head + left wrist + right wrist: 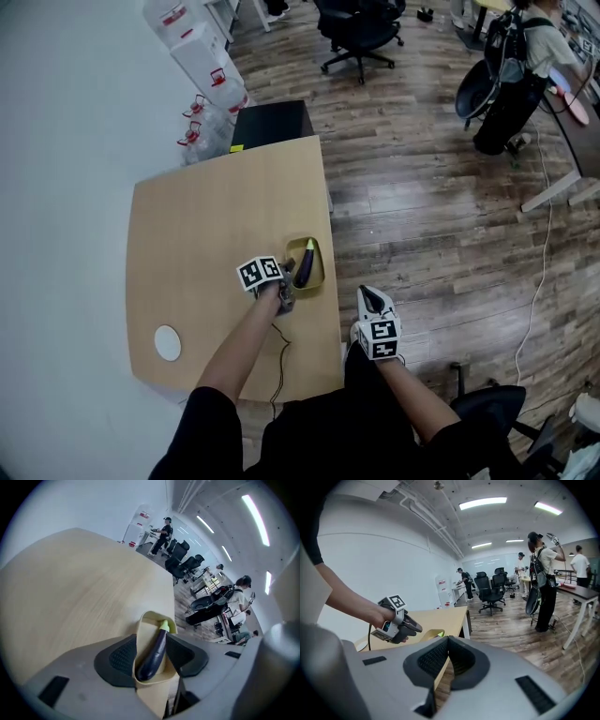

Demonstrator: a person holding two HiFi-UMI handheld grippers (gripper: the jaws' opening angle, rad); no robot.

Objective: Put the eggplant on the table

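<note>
A dark purple eggplant (306,263) with a pale green stem lies in a small yellow dish (320,274) near the right edge of the wooden table (216,225). My left gripper (286,299) hovers just at the near left of the dish, apart from it. In the left gripper view its jaws stand open (152,640), with the eggplant (153,656) and dish (146,618) seen below, between the pads and untouched. My right gripper (368,294) is off the table's right edge, over the floor, jaws shut (447,640) and empty. The left gripper (401,623) shows in the right gripper view.
A white round disc (168,342) sits at the table's near left corner. A thin cable (281,349) runs over the near edge. A black cabinet (272,120) stands beyond the table, white bins (202,52) behind it. Office chairs (361,33) and a person (525,56) are farther off.
</note>
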